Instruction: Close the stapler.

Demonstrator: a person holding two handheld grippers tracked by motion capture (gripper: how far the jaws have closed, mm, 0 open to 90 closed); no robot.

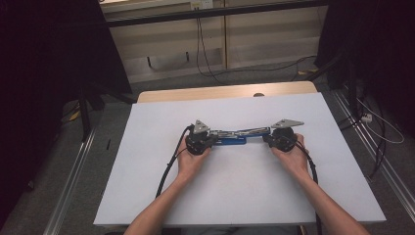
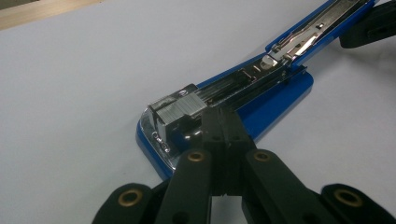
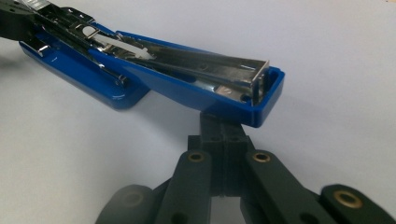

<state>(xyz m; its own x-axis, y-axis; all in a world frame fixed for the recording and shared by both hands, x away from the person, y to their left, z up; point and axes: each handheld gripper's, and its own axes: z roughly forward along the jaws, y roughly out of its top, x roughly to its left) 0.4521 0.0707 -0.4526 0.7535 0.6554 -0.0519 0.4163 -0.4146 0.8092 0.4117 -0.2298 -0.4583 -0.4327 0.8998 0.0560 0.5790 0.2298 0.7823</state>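
A blue stapler [image 1: 234, 137] lies swung open flat near the middle of the white table top [image 1: 244, 196]. My left gripper [image 1: 214, 139] is shut, its tips resting at the stapler's left end. In the left gripper view the jaws [image 2: 222, 117] meet beside the metal magazine with its strip of staples [image 2: 180, 109] on the blue base [image 2: 275, 95]. My right gripper [image 1: 267, 138] is shut too, at the stapler's right end. In the right gripper view its closed tips [image 3: 219, 125] sit just under the raised end of the blue top cover [image 3: 187, 88]. Nothing shows between either pair of jaws.
A wooden edge [image 1: 220, 92] runs along the far side of the white top. Black cables [image 1: 166, 171] trail from both grippers toward the near edge. Metal rails [image 1: 73, 181] and loose wires [image 1: 377, 127] lie on the floor at both sides.
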